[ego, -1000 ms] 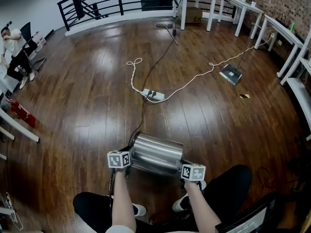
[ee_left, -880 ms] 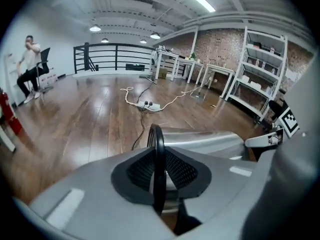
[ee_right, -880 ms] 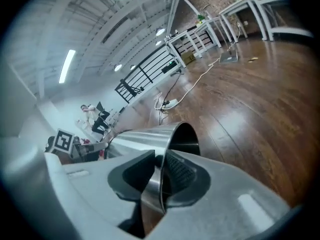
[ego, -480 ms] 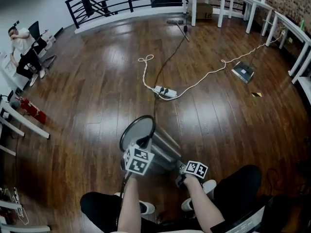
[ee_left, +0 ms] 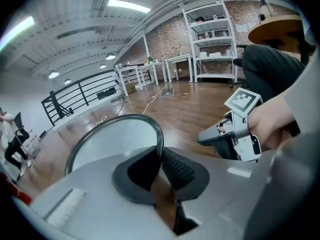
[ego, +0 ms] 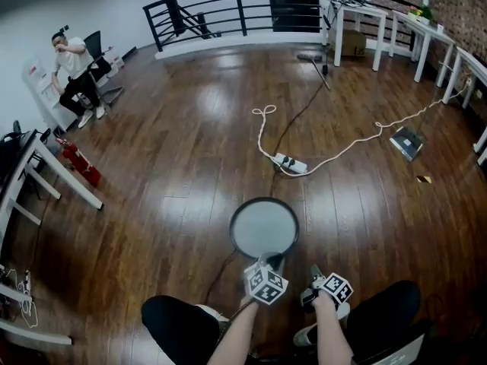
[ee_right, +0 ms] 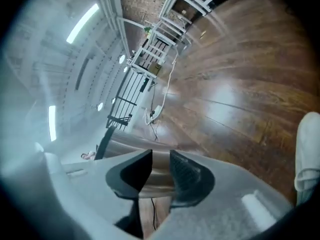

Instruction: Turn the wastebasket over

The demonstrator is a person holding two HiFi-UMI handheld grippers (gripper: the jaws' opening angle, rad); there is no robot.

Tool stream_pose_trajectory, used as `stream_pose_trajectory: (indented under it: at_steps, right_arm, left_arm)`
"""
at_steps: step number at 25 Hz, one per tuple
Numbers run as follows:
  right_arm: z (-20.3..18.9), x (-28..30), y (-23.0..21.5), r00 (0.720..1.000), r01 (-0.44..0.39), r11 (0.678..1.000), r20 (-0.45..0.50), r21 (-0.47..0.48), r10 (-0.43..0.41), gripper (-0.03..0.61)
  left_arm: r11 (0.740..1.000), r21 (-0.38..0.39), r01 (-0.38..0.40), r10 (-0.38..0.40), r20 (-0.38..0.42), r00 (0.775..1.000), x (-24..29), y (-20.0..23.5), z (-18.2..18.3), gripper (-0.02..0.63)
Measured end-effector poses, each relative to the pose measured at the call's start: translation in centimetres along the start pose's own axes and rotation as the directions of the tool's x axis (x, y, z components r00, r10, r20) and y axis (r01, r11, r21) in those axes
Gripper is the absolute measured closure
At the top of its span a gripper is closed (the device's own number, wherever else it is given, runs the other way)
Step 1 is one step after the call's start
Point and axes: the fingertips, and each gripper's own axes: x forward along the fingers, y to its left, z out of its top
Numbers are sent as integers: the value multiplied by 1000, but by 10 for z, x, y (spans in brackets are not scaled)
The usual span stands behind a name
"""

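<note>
From above we see only the mouth of the wastebasket point(ego: 263, 226); its wall and base are hidden. It stands upright on the floor point(ego: 167, 173), with bare boards all round and a power strip point(ego: 290, 163) beyond. The left gripper point(ego: 274, 263) angles down, its fingers pinched on the near rim. The right gripper point(ego: 313, 274) has just been opening; its fingers stand slightly apart, with the steel side showing between them.

wastebasket point(ego: 263, 228) on floor point(ego: 167, 166), power strip point(ego: 291, 163) behind it, seated person point(ego: 76, 71) far left

No text, label, brand or number is legible anywhere.
</note>
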Motion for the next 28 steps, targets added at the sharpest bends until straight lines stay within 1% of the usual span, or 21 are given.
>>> stream_pose_trajectory:
  at_steps: [1, 3, 4, 5, 6, 7, 8, 10, 12, 13, 14, 16, 17, 18, 20, 21, 22, 23, 24, 26, 28]
  right_arm:
    - [5, -7, 6, 1000, -14, 999, 9, -42, 14, 486]
    - [8, -36, 11, 1000, -19, 985, 20, -172, 22, 472]
    - [8, -48, 19, 999, -25, 968, 29, -250, 33, 469]
    - [11, -49, 38, 997, -46, 942, 43, -334, 64, 466]
    - [16, -40, 71, 991, -82, 904, 60, -419, 118, 427]
    - [22, -32, 109, 980, -118, 857, 79, -501, 181, 380]
    - [26, -35, 143, 966, -140, 807, 100, -574, 239, 349]
    - [25, -68, 190, 935, -148, 713, 139, -685, 328, 300]
    - [18, -106, 224, 905, -133, 624, 162, -770, 393, 273]
    - [12, -124, 242, 893, -124, 576, 163, -808, 420, 264]
    - [4, -142, 259, 884, -113, 522, 154, -845, 441, 251]
    - [-21, -185, 279, 886, -89, 406, 114, -910, 450, 228]
    - [-35, -207, 282, 888, -74, 358, 102, -931, 448, 214]
    - [-47, -230, 286, 886, -56, 323, 102, -945, 452, 204]
    - [-69, -277, 294, 872, -22, 276, 117, -961, 476, 192]
    - [-79, -302, 297, 865, -8, 254, 121, -967, 486, 189]
    - [-89, -327, 296, 862, 4, 237, 124, -971, 492, 187]
    - [-100, -350, 292, 859, 12, 231, 129, -973, 495, 187]
    - [-112, -371, 286, 857, 16, 236, 135, -972, 497, 187]
    - [-138, -407, 271, 854, 15, 259, 148, -966, 499, 187]
    - [-165, -437, 256, 858, 23, 273, 159, -962, 489, 187]
  left_arm:
    - [1000, -17, 24, -25, -6, 1000, 3, -10, -2, 568]
    - [991, -105, 83, -85, -16, 996, 5, -49, -14, 568]
    - [981, -162, 106, -109, -5, 994, 4, -64, -19, 568]
    - [970, -212, 118, -115, 27, 993, 2, -63, -17, 547]
    - [962, -248, 115, -98, 80, 992, -2, -46, -8, 486]
    - [957, -273, 100, -64, 139, 988, -13, -24, 5, 409]
    - [954, -291, 79, -23, 191, 981, -29, -9, 16, 387]
    - [945, -327, 23, 71, 274, 959, -71, 2, 27, 376]
    - [928, -371, -39, 179, 352, 919, -120, 14, 36, 361]
    - [918, -392, -64, 229, 391, 891, -148, 22, 43, 348]
    - [908, -411, -86, 275, 428, 861, -177, 27, 50, 318]
    - [893, -430, -135, 354, 483, 801, -236, 24, 56, 279]
    - [890, -425, -166, 385, 504, 773, -263, 19, 56, 269]
    - [890, -410, -200, 409, 525, 746, -289, 14, 56, 265]
    - [893, -376, -246, 431, 563, 705, -338, -3, 58, 252]
    - [895, -369, -251, 432, 578, 692, -358, -17, 58, 236]
    - [897, -369, -243, 428, 591, 684, -377, -34, 57, 227]
    - [901, -372, -224, 418, 601, 681, -393, -52, 54, 217]
    - [904, -376, -203, 406, 608, 682, -407, -71, 49, 198]
    - [909, -377, -181, 391, 615, 685, -432, -105, 33, 176]
    - [909, -371, -188, 392, 610, 689, -459, -135, 14, 175]
